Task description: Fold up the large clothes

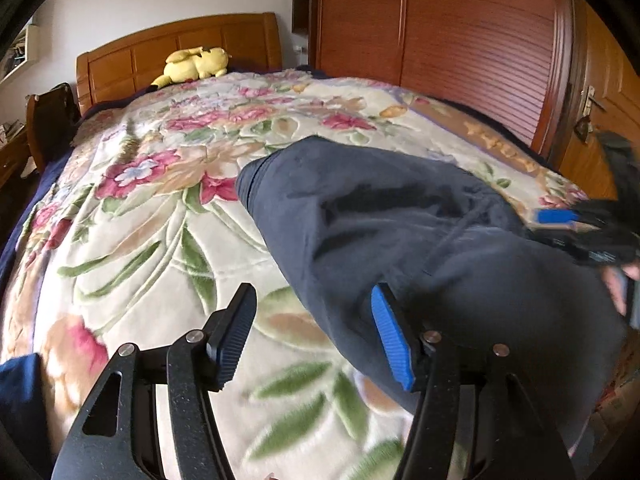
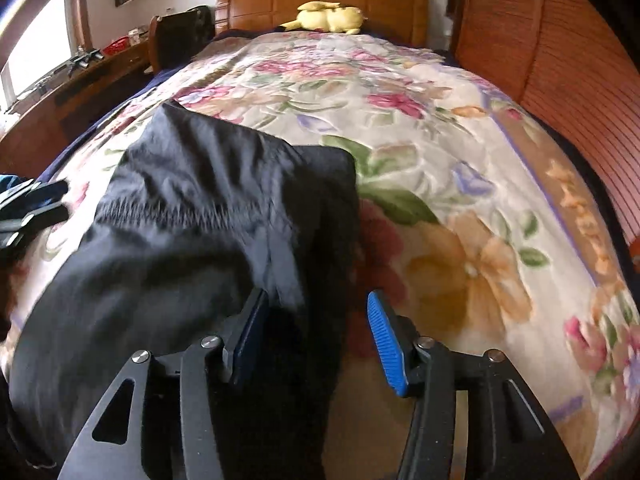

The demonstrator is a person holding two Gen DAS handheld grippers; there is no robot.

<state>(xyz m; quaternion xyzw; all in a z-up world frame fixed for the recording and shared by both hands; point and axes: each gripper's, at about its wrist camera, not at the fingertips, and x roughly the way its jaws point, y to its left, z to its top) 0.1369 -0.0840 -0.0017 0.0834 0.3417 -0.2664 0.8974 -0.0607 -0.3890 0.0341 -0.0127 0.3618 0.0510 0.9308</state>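
Dark garment (image 2: 192, 216), near end cut off

No text here can be read for certain. The one thing that looks like writing is a row of orange characters woven into the brown border band of the floral blanket (image 2: 420, 128), running along the blanket's right edge, by the side of the bed nearest the wardrobe. From the right wrist view the marks (image 2: 582, 216) are smeared by blur and cannot be made out as letters. From the left wrist view the same band (image 1: 506, 148) is just as unclear. Nothing else in the room carries a label, brand, number or sign that can be read.
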